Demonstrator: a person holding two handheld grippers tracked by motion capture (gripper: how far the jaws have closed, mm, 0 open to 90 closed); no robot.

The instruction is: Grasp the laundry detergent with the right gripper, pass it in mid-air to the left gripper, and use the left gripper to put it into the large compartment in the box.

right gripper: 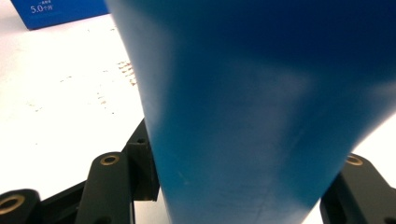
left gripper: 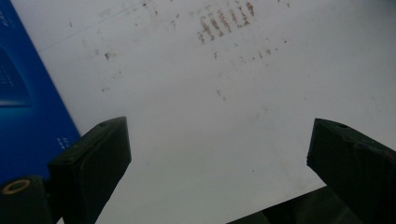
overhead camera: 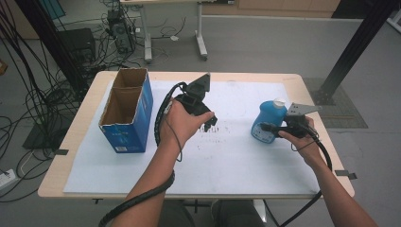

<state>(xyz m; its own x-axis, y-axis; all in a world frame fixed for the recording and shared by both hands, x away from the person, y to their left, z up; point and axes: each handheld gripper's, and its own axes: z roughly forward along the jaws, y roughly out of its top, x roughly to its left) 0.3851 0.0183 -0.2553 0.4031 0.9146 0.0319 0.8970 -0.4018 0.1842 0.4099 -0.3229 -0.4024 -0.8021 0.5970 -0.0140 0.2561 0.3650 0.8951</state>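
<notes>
Right tool (overhead camera: 265, 126) clenched on blue plastic bottle w/ white cap (overhead camera: 268, 119), gripping low on its body; the blue body sits between the jaws in right gripper view. Bottle stands upright on white sheet (overhead camera: 236, 161) covering the wooden bench (overhead camera: 75, 137), right side, well apart from the open blue cardboard box (overhead camera: 127, 113) at left. Left tool (overhead camera: 211, 122) held over sheet centre, released: jaws wide apart, nothing between them, scuffed sheet below. Box edge just beside it in left gripper view.

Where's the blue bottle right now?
High view: blue bottle on the table's right side, clamped in the right gripper, far from the cardboard box.
</notes>
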